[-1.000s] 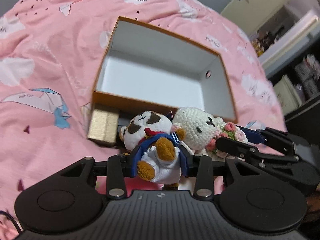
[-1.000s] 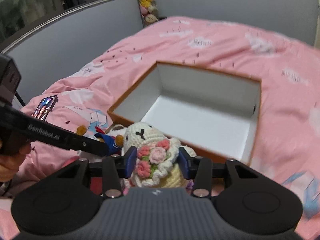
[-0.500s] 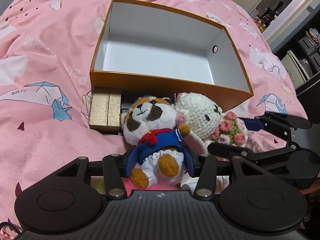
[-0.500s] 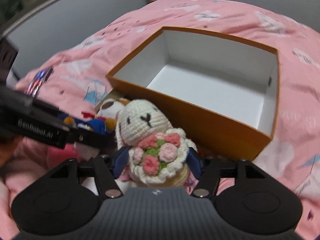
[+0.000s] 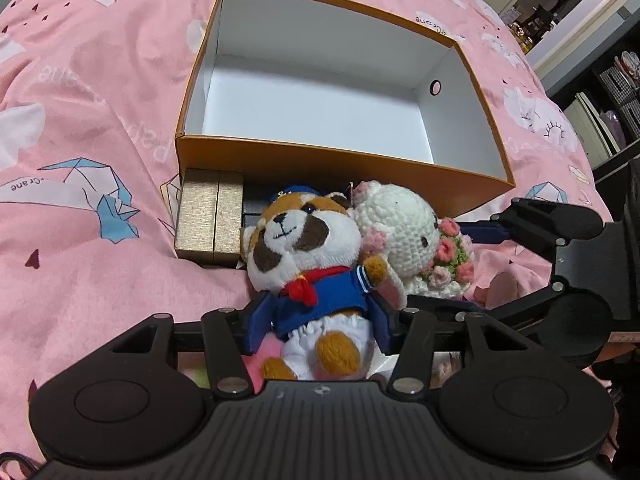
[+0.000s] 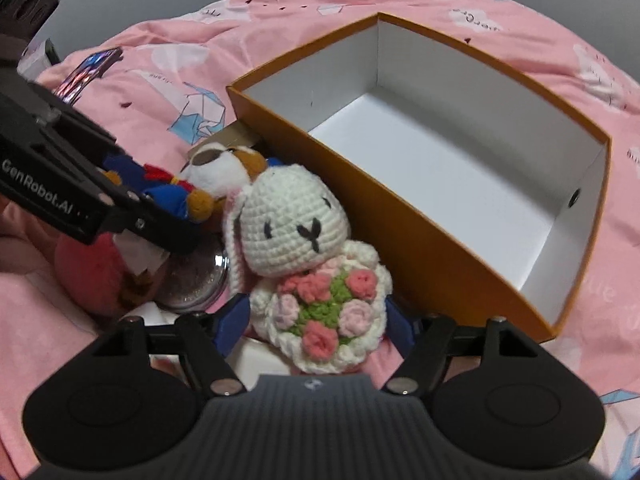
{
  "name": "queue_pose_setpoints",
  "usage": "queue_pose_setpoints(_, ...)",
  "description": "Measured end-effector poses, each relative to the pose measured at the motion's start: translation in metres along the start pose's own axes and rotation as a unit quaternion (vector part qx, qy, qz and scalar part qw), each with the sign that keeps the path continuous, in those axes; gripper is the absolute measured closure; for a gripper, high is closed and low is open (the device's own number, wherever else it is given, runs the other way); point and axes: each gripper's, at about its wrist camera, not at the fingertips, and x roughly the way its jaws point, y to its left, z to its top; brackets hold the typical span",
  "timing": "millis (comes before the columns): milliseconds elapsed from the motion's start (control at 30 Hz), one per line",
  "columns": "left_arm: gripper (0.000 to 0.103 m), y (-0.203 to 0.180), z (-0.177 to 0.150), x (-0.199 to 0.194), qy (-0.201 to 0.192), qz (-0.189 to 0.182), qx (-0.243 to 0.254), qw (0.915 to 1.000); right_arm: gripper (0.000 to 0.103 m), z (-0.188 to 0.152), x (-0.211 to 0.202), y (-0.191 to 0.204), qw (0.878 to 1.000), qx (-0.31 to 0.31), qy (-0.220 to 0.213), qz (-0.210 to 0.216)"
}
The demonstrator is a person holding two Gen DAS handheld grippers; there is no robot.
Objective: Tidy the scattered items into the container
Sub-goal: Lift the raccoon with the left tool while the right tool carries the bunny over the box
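Observation:
An open orange box (image 5: 340, 160) with a white empty inside lies on the pink bedspread; it also shows in the right wrist view (image 6: 400, 216). My left gripper (image 5: 318, 324) is shut on a plush raccoon in a blue sailor suit (image 5: 308, 256), held upright just in front of the box's near wall. My right gripper (image 6: 318, 320) is shut on a white crochet bunny with a flower bouquet (image 6: 296, 220), held right beside the raccoon (image 6: 216, 172). The bunny also shows in the left wrist view (image 5: 404, 232).
A gold gift box (image 5: 210, 220) lies against the orange box's near wall, with a dark item (image 5: 256, 206) beside it. A pink plush (image 6: 92, 276), a round silver item (image 6: 196, 280) and a white box (image 6: 260, 360) lie below the grippers. A phone (image 6: 86, 72) lies at far left.
Both grippers have risen and tilted with their toys, so the box now shows more from above and nearer. Both grips are unchanged.

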Motion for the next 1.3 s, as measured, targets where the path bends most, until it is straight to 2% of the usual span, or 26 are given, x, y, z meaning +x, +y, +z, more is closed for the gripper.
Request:
queue_pose_setpoints(167,0.043,0.000,0.000,0.005,-0.001,0.002,-0.002,1.0000,0.027,-0.005,0.012,-0.008,0.999,0.037,-0.002,0.008)
queue_pose_setpoints(267,0.049,0.000,-0.002,0.004,-0.007,0.003,0.001,1.0000,0.035,-0.007,0.011,-0.011,0.998,0.053,-0.013,0.012)
queue_pose_setpoints(433,0.058,-0.001,-0.005,-0.008,-0.024,-0.002,-0.005,0.9997,0.042,-0.010,-0.006,-0.012,0.997,0.066,-0.034,0.012)
queue_pose_setpoints(667,0.059,0.000,-0.006,-0.030,-0.060,-0.025,-0.010,0.9978,0.042,-0.012,-0.042,-0.021,0.990,0.110,-0.085,0.026)
queue_pose_setpoints(833,0.059,-0.002,-0.002,-0.047,-0.096,-0.045,-0.015,0.9942,0.042,-0.008,-0.065,-0.029,0.981,0.144,-0.124,0.040)
queue_pose_setpoints(967,0.059,-0.006,0.006,-0.058,-0.126,-0.047,-0.013,0.9909,0.042,-0.001,-0.082,-0.035,0.971,0.166,-0.164,0.055)
queue_pose_setpoints(1200,0.059,-0.018,0.029,-0.079,-0.198,-0.014,0.025,0.9798,0.042,0.023,-0.098,-0.047,0.950,0.209,-0.224,0.057)
queue_pose_setpoints(1300,0.059,-0.026,0.042,-0.083,-0.222,0.006,0.050,0.9737,0.042,0.036,-0.094,-0.056,0.940,0.241,-0.234,0.063)
